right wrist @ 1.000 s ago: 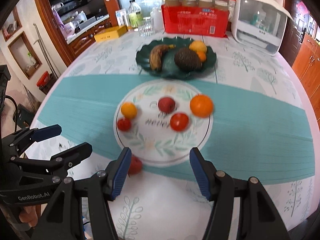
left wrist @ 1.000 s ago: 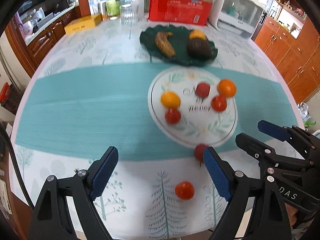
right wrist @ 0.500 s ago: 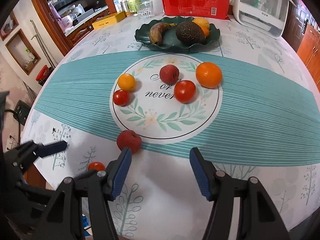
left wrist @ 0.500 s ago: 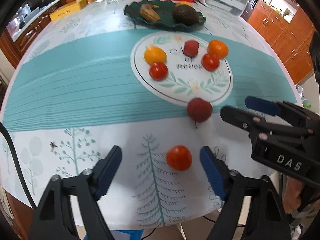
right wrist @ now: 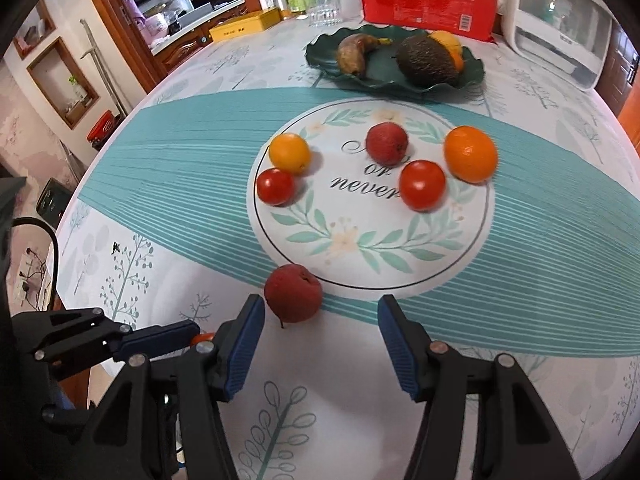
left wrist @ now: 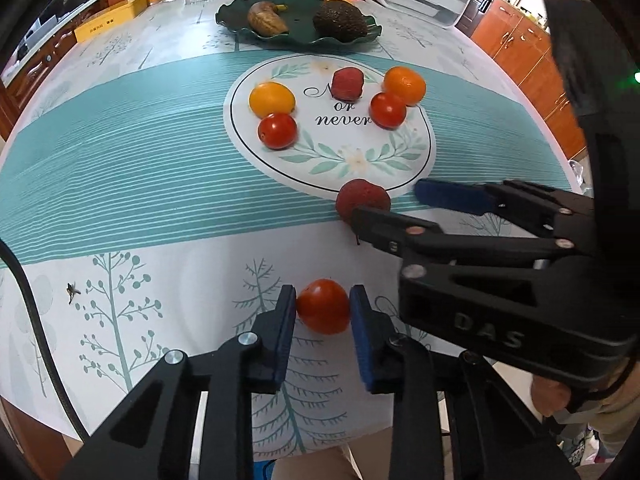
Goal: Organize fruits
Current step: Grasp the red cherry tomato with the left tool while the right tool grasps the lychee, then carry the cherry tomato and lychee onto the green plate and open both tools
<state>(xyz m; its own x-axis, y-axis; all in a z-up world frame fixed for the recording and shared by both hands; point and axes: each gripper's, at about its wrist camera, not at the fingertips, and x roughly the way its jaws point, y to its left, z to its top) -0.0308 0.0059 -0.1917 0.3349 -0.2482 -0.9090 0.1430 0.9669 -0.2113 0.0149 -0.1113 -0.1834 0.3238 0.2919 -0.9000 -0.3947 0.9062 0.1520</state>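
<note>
tomato [left wrist: 323, 306] near the surface's 6 o'clock edge is pinched in my left tool [left wrist: 323, 312], just closed on it. my right tool [right wrist: 320, 332], narrowing but not gripping, nears the lychee [right wrist: 293, 293]. five fruits scattered at centre remain; three fill the green plate [right wrist: 320, 62].

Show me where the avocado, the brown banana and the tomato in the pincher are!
avocado [right wrist: 426, 62], right wrist view, middle of its dark bumpy skin.
brown banana [right wrist: 354, 54], right wrist view, middle of its curved body.
tomato [left wrist: 323, 306], left wrist view, centre of its red front, between the blue pads.
</note>
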